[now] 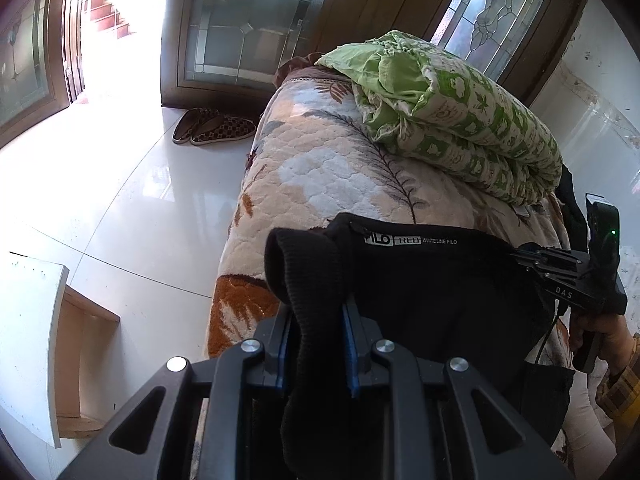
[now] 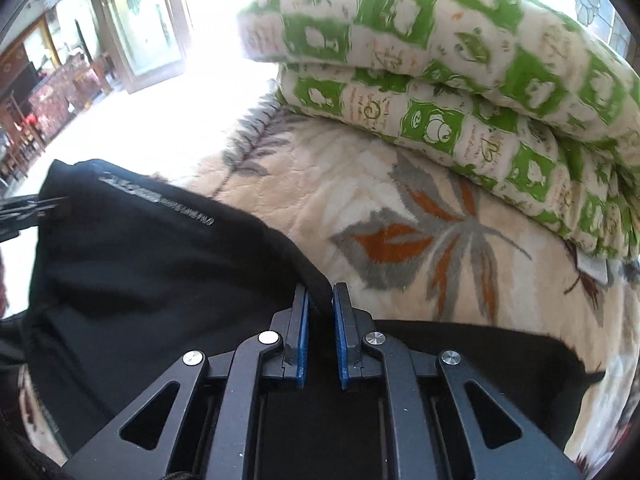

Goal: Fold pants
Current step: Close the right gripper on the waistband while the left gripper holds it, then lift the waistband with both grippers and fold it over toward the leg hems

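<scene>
The black pants (image 1: 432, 288) with white lettering lie on a bed with a leaf-pattern quilted cover (image 1: 320, 168). My left gripper (image 1: 318, 316) is shut on a ribbed cuff or edge of the pants. The right gripper (image 1: 520, 256) shows at the right of the left wrist view, held by a hand, gripping the other end of the same edge. In the right wrist view my right gripper (image 2: 320, 300) is shut on a fold of the pants (image 2: 152, 272), and the left gripper's tips (image 2: 56, 202) appear at the far left.
A folded green and white quilt (image 1: 460, 120) lies at the back of the bed, also in the right wrist view (image 2: 460, 80). A pair of slippers (image 1: 212, 126) sits on the glossy white floor. A white shelf unit (image 1: 36, 344) stands at the left.
</scene>
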Demonstrator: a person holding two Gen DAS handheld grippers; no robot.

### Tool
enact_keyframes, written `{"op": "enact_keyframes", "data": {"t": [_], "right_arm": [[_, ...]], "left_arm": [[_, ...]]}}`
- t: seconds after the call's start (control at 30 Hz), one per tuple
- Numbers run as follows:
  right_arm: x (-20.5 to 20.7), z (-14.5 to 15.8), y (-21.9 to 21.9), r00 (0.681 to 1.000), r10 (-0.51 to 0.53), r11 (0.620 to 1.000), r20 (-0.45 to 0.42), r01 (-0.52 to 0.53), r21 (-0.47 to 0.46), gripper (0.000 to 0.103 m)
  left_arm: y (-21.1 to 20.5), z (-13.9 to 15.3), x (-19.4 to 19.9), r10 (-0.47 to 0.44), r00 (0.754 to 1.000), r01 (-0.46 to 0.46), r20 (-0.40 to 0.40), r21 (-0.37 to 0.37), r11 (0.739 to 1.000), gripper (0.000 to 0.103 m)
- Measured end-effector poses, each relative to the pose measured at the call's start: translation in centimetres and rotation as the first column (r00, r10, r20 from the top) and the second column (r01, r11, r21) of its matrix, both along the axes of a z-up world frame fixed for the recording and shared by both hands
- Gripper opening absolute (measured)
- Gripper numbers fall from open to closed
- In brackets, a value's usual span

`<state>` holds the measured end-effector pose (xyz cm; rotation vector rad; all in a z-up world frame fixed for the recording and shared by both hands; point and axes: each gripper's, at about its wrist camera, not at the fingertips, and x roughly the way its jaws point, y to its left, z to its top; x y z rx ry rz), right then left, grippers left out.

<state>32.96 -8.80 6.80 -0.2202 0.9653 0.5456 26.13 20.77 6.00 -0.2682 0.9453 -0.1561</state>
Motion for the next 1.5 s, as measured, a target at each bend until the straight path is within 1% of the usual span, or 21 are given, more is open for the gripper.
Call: {"op": "enact_keyframes", "data": {"t": [0.23,0.33,0.4,0.47,0.67,0.73,0.83,0.93,1.03,1.13,1.2,1.3,1.37,1.43,1.47,1.5], "right_arm": [[-2.7,1.1,-1.1,1.0,-0.009,0.998,-0.004,0.009,0.056,0.011],[-5.1,2.1,-1.7,1.0,-0.005,0.997,0.001,0.005,0.073,0.011],[-6.9,2.7,-2.2,1.0,0.001,0.996,-0.002,0.0,0.089,0.011],[-8.7,3.0,-2.8,1.0,0.008,0.995,-0.008,-0.007,0.102,0.011],[-14.6,3.0,-4.7,0.999,0.01,0.987,-0.044,-0.002,0.16,0.011],[-16.5,2.3,-5.1,0.998,0.011,0.984,-0.065,0.001,0.176,0.011],[-19.3,0.5,-5.2,0.994,0.011,0.979,-0.111,0.012,0.204,0.011],[-22.3,-1.1,-5.4,0.988,0.005,0.972,-0.154,0.032,0.233,0.011],[-24.6,-2.6,-5.8,0.981,-0.023,0.957,-0.195,0.078,0.28,0.011],[-26.1,-4.0,-5.6,0.974,-0.055,0.952,-0.219,0.117,0.283,0.011],[-26.8,-4.3,-5.3,0.972,-0.06,0.948,-0.226,0.127,0.292,0.011],[-27.4,-3.8,-4.8,0.976,-0.053,0.947,-0.212,0.117,0.298,0.011],[-27.7,-3.5,-4.6,0.977,-0.051,0.943,-0.208,0.116,0.312,0.011],[-28.2,-3.5,-4.3,0.976,-0.05,0.942,-0.21,0.116,0.315,0.011],[-28.3,-3.7,-4.2,0.975,-0.05,0.943,-0.215,0.117,0.312,0.012],[-28.5,-4.1,-4.1,0.974,-0.053,0.945,-0.22,0.12,0.305,0.012]], "left_arm": [[-1.0,2.3,-2.5,-0.051,0.997,0.052,0.062,-0.01,0.999,0.023],[-1.2,3.1,-4.4,-0.077,0.993,0.079,0.09,-0.012,0.997,0.023],[-1.4,3.3,-5.8,-0.091,0.991,0.094,0.097,-0.027,0.995,0.023],[-1.6,3.4,-7.3,-0.11,0.989,0.112,0.099,-0.022,0.993,0.023],[-2.3,3.6,-11.9,-0.158,0.983,0.16,0.095,-0.011,0.987,0.023],[-2.3,3.2,-13.2,-0.162,0.983,0.164,0.084,-0.013,0.986,0.023],[-2.1,1.8,-14.7,-0.159,0.987,0.159,0.027,-0.023,0.987,0.025],[-2.0,0.1,-15.7,-0.156,0.987,0.156,-0.039,0.0,0.988,0.03],[-2.0,-1.0,-16.2,-0.141,0.986,0.144,-0.095,0.033,0.989,0.036],[-2.0,-1.2,-16.6,-0.123,0.985,0.131,-0.117,0.063,0.989,0.036],[-1.7,-1.3,-17.2,-0.112,0.986,0.121,-0.121,0.063,0.991,0.036],[-1.3,-1.5,-18.0,-0.094,0.988,0.107,-0.125,0.108,0.988,0.039],[-1.3,-1.7,-18.3,-0.075,0.989,0.095,-0.128,0.164,0.982,0.042],[-1.4,-2.4,-18.3,-0.041,0.989,0.08,-0.145,0.276,0.958,0.043],[-1.3,-2.8,-18.2,-0.008,0.988,0.062,-0.156,0.343,0.937,0.043],[-0.9,-3.1,-18.1,0.02,0.986,0.045,-0.167,0.378,0.925,0.043]]}}
